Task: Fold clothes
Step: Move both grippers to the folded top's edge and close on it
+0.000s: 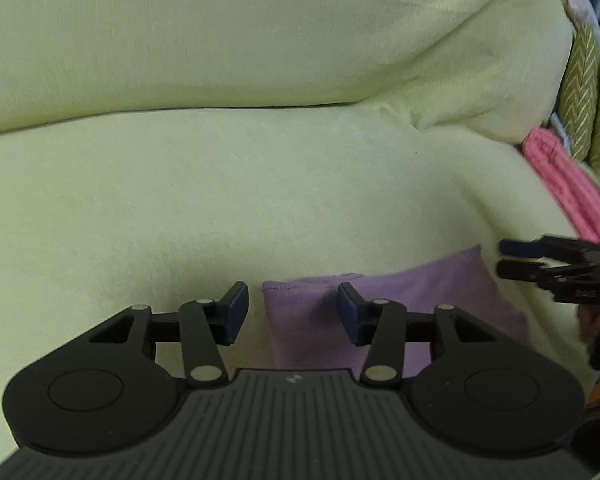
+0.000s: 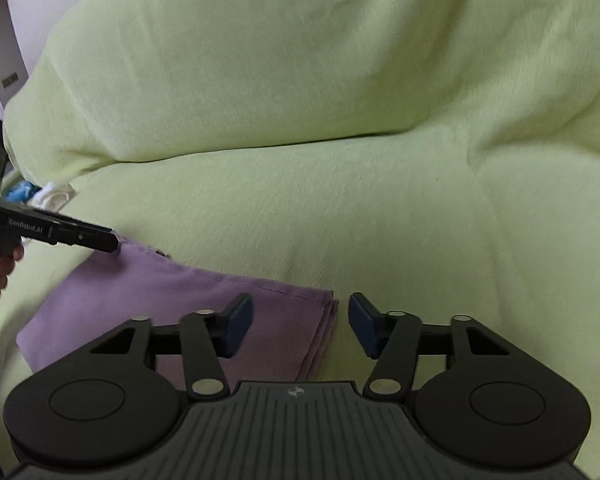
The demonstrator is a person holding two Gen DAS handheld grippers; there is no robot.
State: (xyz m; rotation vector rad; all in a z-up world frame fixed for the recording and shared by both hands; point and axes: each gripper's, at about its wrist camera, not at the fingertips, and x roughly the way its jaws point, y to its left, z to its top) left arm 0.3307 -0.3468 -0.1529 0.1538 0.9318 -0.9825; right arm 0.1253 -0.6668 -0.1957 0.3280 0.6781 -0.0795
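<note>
Across the whole field of both wrist views I see a pale green cover (image 2: 340, 200) draped over a cushioned seat and backrest; I cannot tell whether it is a sofa or a bed. On its flat part, close in front of me, lies the purple garment (image 2: 180, 300), already doubled into a compact rectangle with several layered edges showing at its right side. A pink cloth (image 1: 568, 184) sits well apart at the far right, beside patterned cushions (image 1: 584, 92).

My left tool (image 1: 292, 312) hovers with its jaws apart over the garment's left edge, gripping nothing. My right tool (image 2: 300, 322) hovers likewise, jaws apart and empty, straddling the garment's stacked right corner.

Judgement: the piece lies folded. The scene fits either a release after a completed fold or an approach for one further fold or a lift. Any next contact calls for catching all stacked layers together at both edges, so that none slips.
</note>
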